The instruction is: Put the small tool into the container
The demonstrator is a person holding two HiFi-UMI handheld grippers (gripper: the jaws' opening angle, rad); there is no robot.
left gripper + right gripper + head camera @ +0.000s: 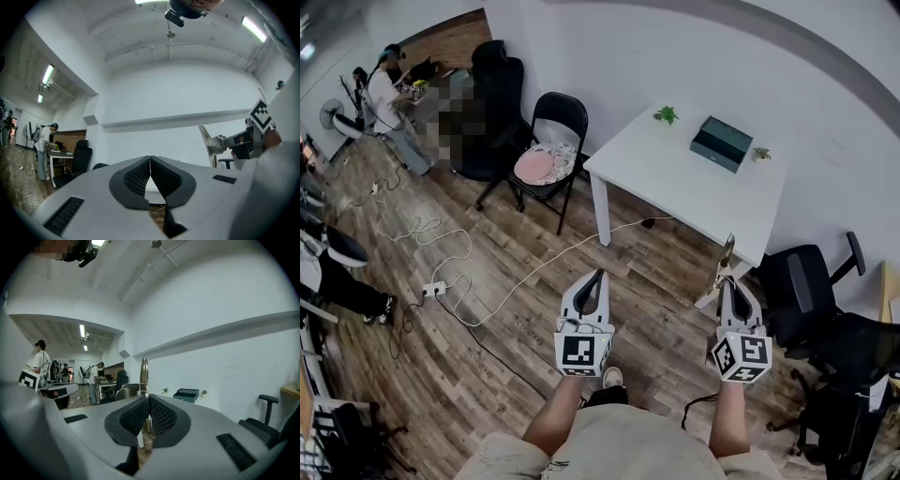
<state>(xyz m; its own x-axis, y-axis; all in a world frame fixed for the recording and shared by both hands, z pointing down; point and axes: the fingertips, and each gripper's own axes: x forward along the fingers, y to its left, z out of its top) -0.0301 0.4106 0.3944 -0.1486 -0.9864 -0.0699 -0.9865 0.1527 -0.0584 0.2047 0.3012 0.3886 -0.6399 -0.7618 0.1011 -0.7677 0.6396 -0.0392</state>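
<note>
A dark green box-like container [722,142] lies on the white table [675,183] ahead of me. My right gripper [729,281] is shut on a small metal tool [727,255] whose flat blade sticks up past the jaws, well short of the table. In the right gripper view the tool [144,373] rises between the closed pads, and the container [187,394] shows beyond. My left gripper [600,274] hangs over the wooden floor, shut and empty. In the left gripper view its jaws [150,161] meet, and the tool [205,140] shows at the right.
A black chair with a pink cushion [548,155] stands left of the table. Black office chairs [811,291] crowd the right. Cables and a power strip [434,288] lie on the floor. Two small plants [666,114] sit on the table. A person [389,98] stands at a far desk.
</note>
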